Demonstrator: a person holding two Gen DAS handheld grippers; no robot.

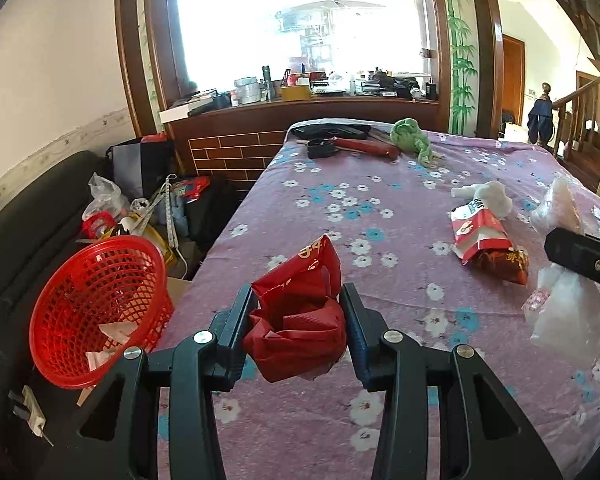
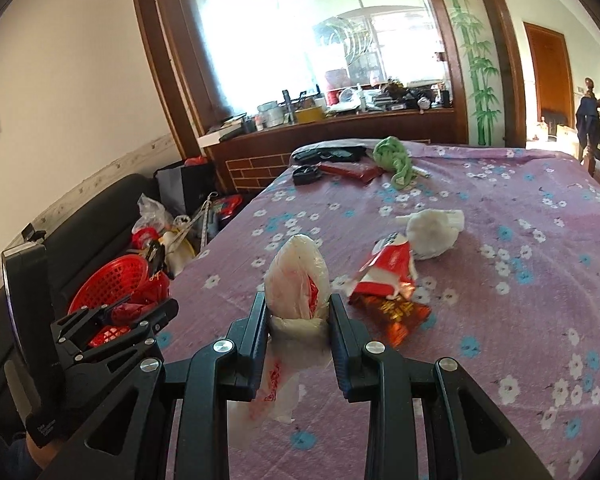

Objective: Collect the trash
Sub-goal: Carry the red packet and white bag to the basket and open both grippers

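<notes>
Nearest the lens, your left gripper (image 1: 298, 320) is clenched on a crumpled red paper wrapper (image 1: 300, 320), creased and stiff, held just above the near left edge of the table (image 1: 380, 184). To its left, off the table edge and lower, a red plastic mesh basket (image 1: 96, 308) stands on a dark sofa (image 1: 20, 240); it is round, open-weave and already holds a few pale paper scraps. Step in hand, as judged: carrying trash to the basket. The next move calls for swinging this hand left, over the rim, before you let the wrapper go.

Further right, your right gripper (image 2: 298, 320) squeezes a thin white plastic bag (image 2: 296, 292), soft, translucent, with red print, its tail hanging below the jaws. It hangs over the flowered purple tablecloth (image 2: 500, 208) and needs a longer leftward carry to reach the same basket.

Right again, still on the cloth: a glossy red-and-white snack packet (image 2: 388, 280), flattened and torn, touching a balled white tissue (image 2: 432, 232). A green cloth (image 2: 392, 156) lies at the far end.
</notes>
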